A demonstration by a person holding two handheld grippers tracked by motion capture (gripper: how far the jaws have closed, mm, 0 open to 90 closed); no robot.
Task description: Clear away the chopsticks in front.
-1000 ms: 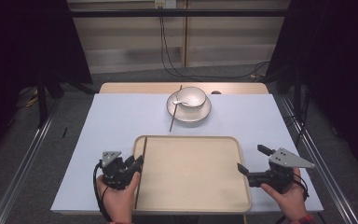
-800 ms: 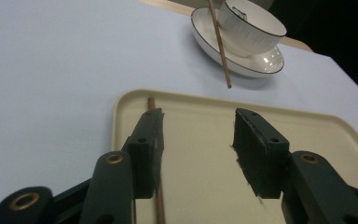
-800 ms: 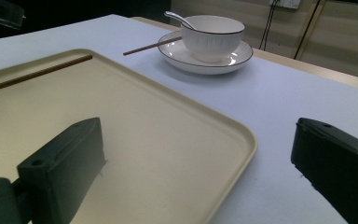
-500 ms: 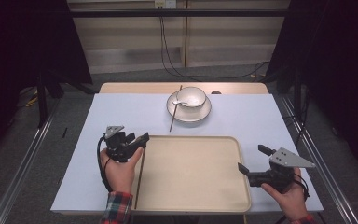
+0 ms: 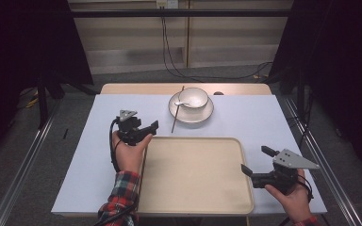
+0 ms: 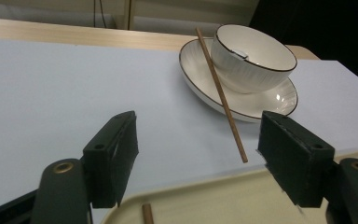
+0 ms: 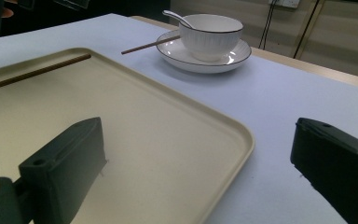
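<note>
Left gripper (image 5: pixel 147 129) is spread wide and empty, aimed at the chopstick (image 6: pixel 221 92) leaning on the plate (image 6: pixel 193 70) near the tabletop's far edge. Its long axis runs near-to-far, low tip toward the tray (image 5: pixel 245 188). Best to straddle the low end, jaws across the axis. Right gripper (image 5: pixel 256 160) hovers spread by the tray's right edge.

Desk (image 5: pixel 264 117), as you face it: tray (image 5: pixel 193 174) at the near middle. One chopstick (image 5: pixel 143 162) lies along the tray's left edge. Behind the tray, a plate (image 5: pixel 202 114) carrying a bowl (image 5: pixel 193 98); a spoon (image 5: pixel 181 103) sits in the bowl. A second chopstick (image 5: pixel 176 110) leans across the plate's left rim. Your left claw (image 5: pixel 146 129) sits at the tray's far left corner, your right claw (image 5: pixel 257 160) off its right edge.
</note>
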